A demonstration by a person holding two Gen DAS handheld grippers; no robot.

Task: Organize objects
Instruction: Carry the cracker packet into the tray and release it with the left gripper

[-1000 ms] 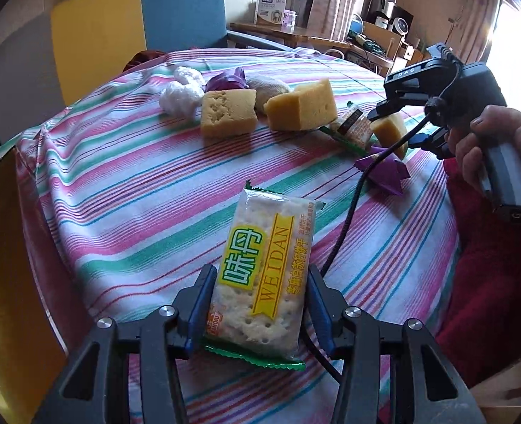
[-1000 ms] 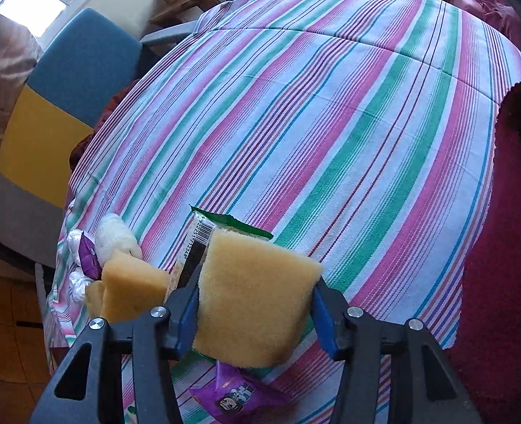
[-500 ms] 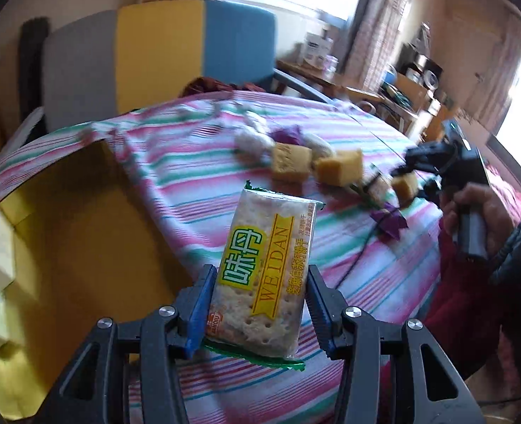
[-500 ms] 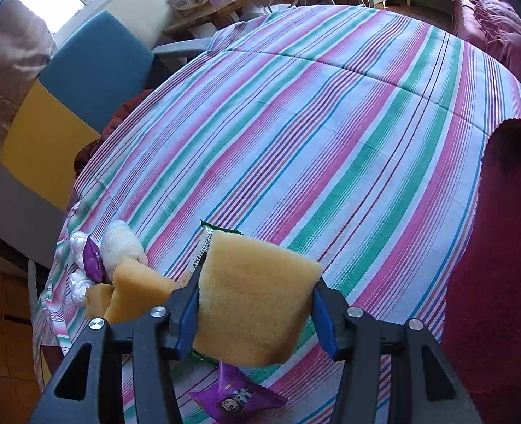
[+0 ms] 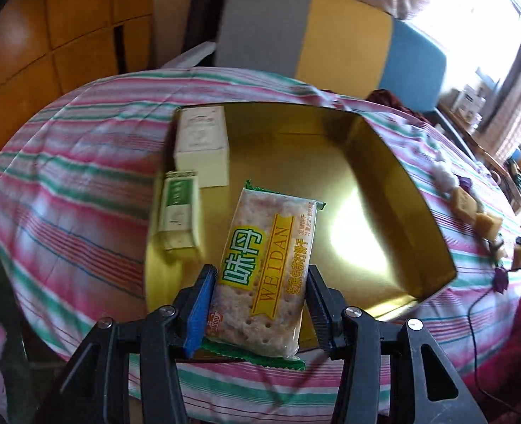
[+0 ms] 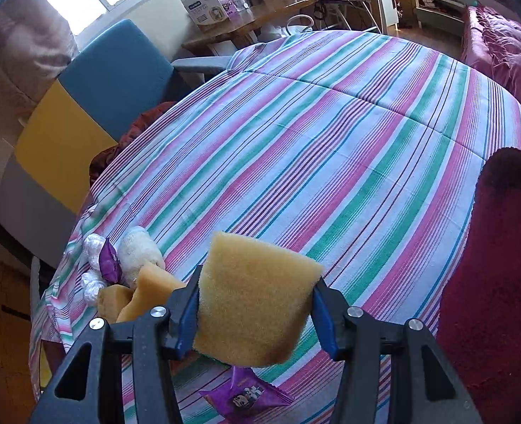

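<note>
1. The left gripper is gripping a cracker packet marked WEIDAN, its jaws pressing on both long sides of the packet's lower half.
2. The packet is standing upright between the jaws, with its green crimped ends showing at top and bottom, and is hanging over the near part of an open gold tin.
3. The tin is sitting on the striped cloth that is covering the counter. Two boxes are lying inside it along its left wall: a white box at the far end and a green-and-white box just nearer, close beside each other.
4. The rest of the tin floor is lying bare and is reflecting a bright patch of light.
5. The right gripper is gripping a yellow sponge block, its jaws pressing on the block's two sides; the block is being held clear above the striped cloth.
6. To the left of that gripper, more sponge pieces, white wrapped items and a small purple packet are lying bunched together near the counter edge.
7. Another purple packet is lying on the cloth below the held block.
8. A chair in grey, yellow and blue is standing behind the counter.
</note>
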